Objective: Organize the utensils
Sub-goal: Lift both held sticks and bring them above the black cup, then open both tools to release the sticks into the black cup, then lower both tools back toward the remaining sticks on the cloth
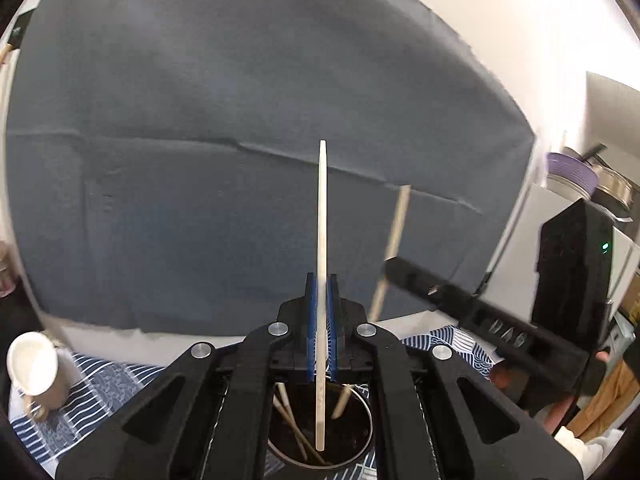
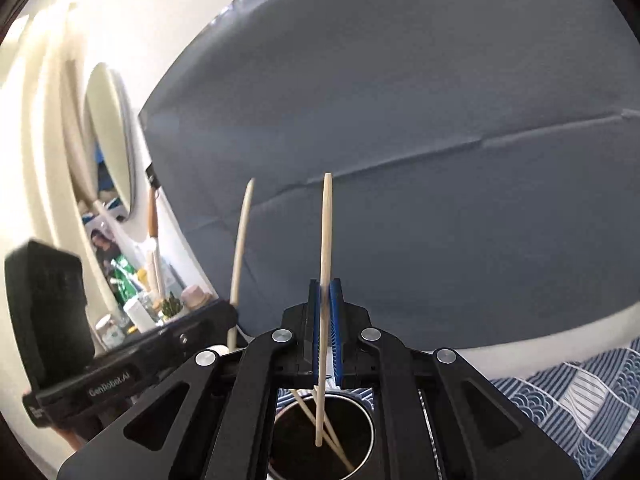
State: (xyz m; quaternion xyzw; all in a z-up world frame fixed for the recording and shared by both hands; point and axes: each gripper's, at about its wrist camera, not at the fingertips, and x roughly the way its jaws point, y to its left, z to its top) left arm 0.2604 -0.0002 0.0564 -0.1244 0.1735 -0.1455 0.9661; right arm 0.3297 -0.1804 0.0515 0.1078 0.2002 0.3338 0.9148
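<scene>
Two chopsticks were left: you had each hand-held gripper (image 1: 321, 300) (image 2: 325, 304) clamped on one above the cup (image 1: 362, 440), which held several.

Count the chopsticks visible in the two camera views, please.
4, possibly more. One is held upright in the left tongs (chopstick), one in the right tongs (chopstick), and at least two lean inside the dark holder (sticks). Others may be hidden.

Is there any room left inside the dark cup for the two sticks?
Yes. The cup is open along its right rim. Its left side is crowded with chopsticks. The left gripper and right gripper each hold one more.
</scene>
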